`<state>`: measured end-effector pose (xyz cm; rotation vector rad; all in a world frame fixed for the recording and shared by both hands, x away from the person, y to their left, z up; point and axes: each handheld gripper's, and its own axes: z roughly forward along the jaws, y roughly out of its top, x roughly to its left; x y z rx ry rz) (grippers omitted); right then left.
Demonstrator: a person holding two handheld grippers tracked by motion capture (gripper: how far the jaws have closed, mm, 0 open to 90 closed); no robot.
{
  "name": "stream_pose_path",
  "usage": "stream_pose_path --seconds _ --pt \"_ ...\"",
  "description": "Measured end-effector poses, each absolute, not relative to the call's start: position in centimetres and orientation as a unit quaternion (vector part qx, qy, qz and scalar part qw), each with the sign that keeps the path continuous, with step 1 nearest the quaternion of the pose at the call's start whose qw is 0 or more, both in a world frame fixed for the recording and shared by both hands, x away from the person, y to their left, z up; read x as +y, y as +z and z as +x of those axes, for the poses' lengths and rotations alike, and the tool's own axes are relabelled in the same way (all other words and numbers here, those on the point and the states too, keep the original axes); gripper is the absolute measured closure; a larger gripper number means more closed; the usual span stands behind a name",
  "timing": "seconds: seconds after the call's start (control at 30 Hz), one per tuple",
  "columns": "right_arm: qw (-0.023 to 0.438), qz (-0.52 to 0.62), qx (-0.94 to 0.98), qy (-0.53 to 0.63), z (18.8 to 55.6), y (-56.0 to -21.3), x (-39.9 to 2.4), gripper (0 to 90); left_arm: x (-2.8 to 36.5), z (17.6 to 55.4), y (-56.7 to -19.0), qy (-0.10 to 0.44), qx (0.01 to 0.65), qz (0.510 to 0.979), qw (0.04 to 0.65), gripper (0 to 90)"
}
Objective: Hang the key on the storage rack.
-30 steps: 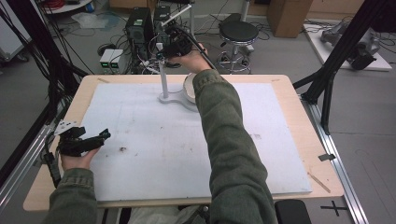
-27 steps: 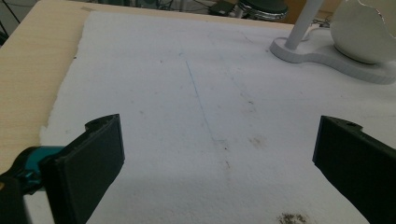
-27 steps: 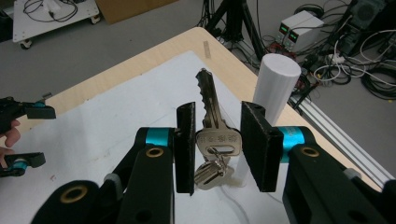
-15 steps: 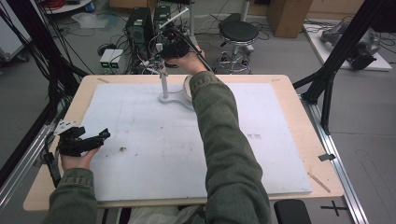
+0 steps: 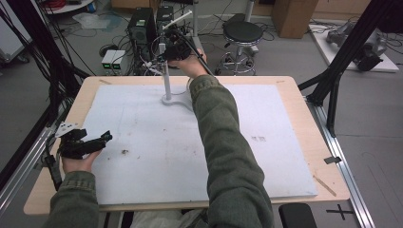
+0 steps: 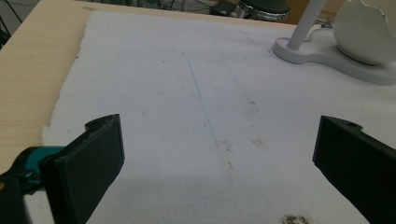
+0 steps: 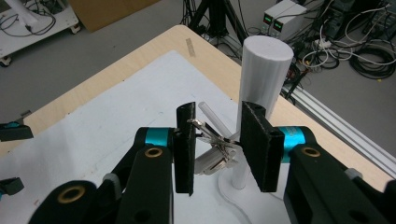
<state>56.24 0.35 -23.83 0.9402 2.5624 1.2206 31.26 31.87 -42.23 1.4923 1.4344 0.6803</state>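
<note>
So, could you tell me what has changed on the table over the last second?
Almost nothing. The right gripper stays at the top of the white stand's post, its jaws closed on a small metal clip; any shift is too slight to call. The left gripper rests open at the table's left edge, as before.

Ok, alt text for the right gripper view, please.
The right hand-held gripper holds a small metal clip between its black jaws beside a white upright post, above a white mat on a wooden table.
</note>
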Motion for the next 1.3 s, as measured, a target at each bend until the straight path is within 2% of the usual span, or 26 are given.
stream_pose_path --seconds 0.1,0.13,0.3,0.33,0.43,0.53,0.57,0.6,0.63,0.67,0.7,0.73,0.77,0.97,1.13,1.3 --pt "0.067 0.311 0.855 0.409 56.3 -24.0 0.3 63.8 31.9 31.3 -42.2 0.277 0.582 0.61 0.462 2.5" --pt "0.046 0.312 0.858 0.405 56.3 -24.2 0.2 56.4 31.9 31.3 -42.2 0.276 0.581 0.61 0.462 2.5" --pt "0.038 0.316 0.853 0.414 56.3 -24.3 -0.3 48.8 31.8 31.3 -42.2 0.275 0.579 0.613 0.462 2.5" --pt "0.028 0.314 0.849 0.425 56.2 -24.3 -0.6 41.0 31.8 31.3 -42.2 0.274 0.58 0.612 0.462 2.5" --pt "0.019 0.314 0.846 0.43 56.1 -24.3 -0.9 38.0 31.8 31.3 -42.2 0.274 0.581 0.612 0.461 2.5" --pt "0.013 0.317 0.846 0.428 55.9 -24.3 -1.4 28.8 31.8 31.3 -42.2 0.275 0.581 0.611 0.461 2.5" --pt "0.013 0.317 0.846 0.428 55.9 -24.3 -1.4 28.8 31.8 31.3 -42.2 0.275 0.581 0.612 0.461 2.5" --pt "0.009 0.316 0.846 0.429 55.7 -24.3 -1.5 19.7 31.8 31.3 -42.3 0.275 0.581 0.611 0.462 2.5" --pt "0.009 0.316 0.846 0.429 55.7 -24.3 -1.5 19.7 31.8 31.3 -42.3 0.275 0.581 0.611 0.462 2.5" --pt "0.036 0.314 0.85 0.421 55.4 -24.2 -1.5 7.8 31.8 31.3 -42.3 0.275 0.581 0.612 0.461 2.5" --pt "0.036 0.314 0.85 0.421 55.4 -24.2 -1.5 7.8 31.8 31.3 -42.3 0.275 0.581 0.611 0.461 2.5" --pt "0.048 0.311 0.852 0.419 55.2 -24.1 -1.5 2.3 31.8 31.3 -42.3 0.275 0.581 0.613 0.46 2.5" --pt "0.053 0.31 0.854 0.415 55.1 -24.1 -1.5 0.5 31.8 31.3 -42.3 0.275 0.581 0.613 0.46 2.5" --pt "0.057 0.311 0.85 0.421 54.5 -23.5 -2.0 0.5 31.8 31.3 -42.3 0.275 0.582 0.611 0.46 2.5" --pt "0.085 0.315 0.852 0.41 53.6 -23.9 -2.7 0.5 31.8 31.3 -42.3 0.276 0.583 0.61 0.46 2.5" --pt "0.093 0.313 0.858 0.398 53.0 -24.4 -3.2 0.5 31.8 31.4 -42.3 0.276 0.584 0.608 0.462 2.5"
